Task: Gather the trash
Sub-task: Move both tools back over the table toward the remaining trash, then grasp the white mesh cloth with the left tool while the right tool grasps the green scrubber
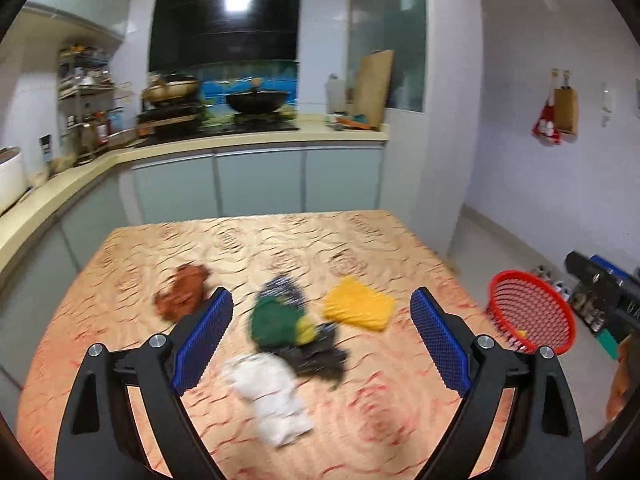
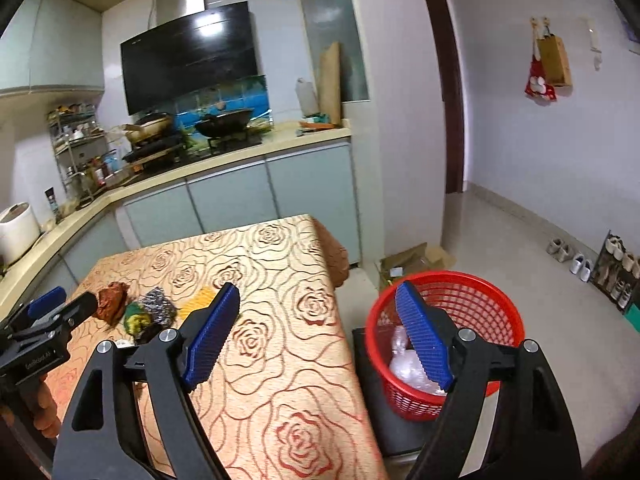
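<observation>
Several pieces of trash lie on the rose-patterned table (image 1: 280, 240): a brown crumpled piece (image 1: 182, 294), a green and dark bundle (image 1: 280, 320), a yellow piece (image 1: 358, 306) and a white crumpled piece (image 1: 272, 392). My left gripper (image 1: 322, 304) hovers open above the pile, nothing between its blue pads. My right gripper (image 2: 318, 300) is open too, over the table's right edge beside the red basket (image 2: 472, 292), which holds clear plastic (image 2: 404, 364). The left gripper (image 2: 60, 304) also shows at the left of the right wrist view, near the brown piece (image 2: 112, 298).
A kitchen counter (image 1: 256, 140) with a stove and a wok (image 1: 258, 102) runs behind the table. The red basket (image 1: 532, 312) stands on a dark stool right of the table. A cardboard box (image 2: 412, 260) and shoes (image 2: 580, 264) lie on the floor.
</observation>
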Demonstrator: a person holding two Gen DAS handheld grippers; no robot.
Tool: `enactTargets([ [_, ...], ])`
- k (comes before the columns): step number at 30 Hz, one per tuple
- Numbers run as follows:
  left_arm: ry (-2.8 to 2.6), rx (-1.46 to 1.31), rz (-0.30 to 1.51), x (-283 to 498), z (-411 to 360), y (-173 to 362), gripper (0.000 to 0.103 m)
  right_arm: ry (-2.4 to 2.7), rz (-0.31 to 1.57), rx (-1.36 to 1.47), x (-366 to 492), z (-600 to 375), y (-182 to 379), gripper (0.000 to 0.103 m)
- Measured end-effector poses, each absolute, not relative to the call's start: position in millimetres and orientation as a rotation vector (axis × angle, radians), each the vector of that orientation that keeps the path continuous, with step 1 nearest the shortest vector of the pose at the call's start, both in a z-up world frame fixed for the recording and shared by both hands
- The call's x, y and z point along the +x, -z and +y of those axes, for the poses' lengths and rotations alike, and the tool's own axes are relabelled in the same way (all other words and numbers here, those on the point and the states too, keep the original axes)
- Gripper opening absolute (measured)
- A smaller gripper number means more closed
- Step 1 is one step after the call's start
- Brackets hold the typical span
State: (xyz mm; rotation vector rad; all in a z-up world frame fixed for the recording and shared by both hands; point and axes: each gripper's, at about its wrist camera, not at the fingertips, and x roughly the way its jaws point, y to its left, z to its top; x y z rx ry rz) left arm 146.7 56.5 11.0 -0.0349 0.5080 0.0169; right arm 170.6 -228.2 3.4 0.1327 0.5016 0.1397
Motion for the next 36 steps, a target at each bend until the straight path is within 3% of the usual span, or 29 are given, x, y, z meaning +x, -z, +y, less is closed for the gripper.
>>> enactTargets([
  [13, -0.117, -0.098, 0.675, 131.8, 95.5, 50.6, 0.087, -0.22, 0.539, 0.137, 171.3, -205.6, 6.9, 0.078],
  [28, -0.106, -0.126, 0.735, 159.8, 96.2, 72.3, 0.085, -0.245, 0.557, 0.121, 172.6, -189.4, 10.7, 0.078],
  [34, -0.098, -0.135, 0.792, 169.5, 98.4, 80.9, 0.063, -0.265, 0.565, 0.088, 180.6, -173.5, 10.9, 0.078],
  [36, -0.094, -0.145, 0.806, 170.7, 102.0, 83.1, 0.049, -0.279, 0.567, 0.074, 184.0, -165.3, 9.5, 0.078],
])
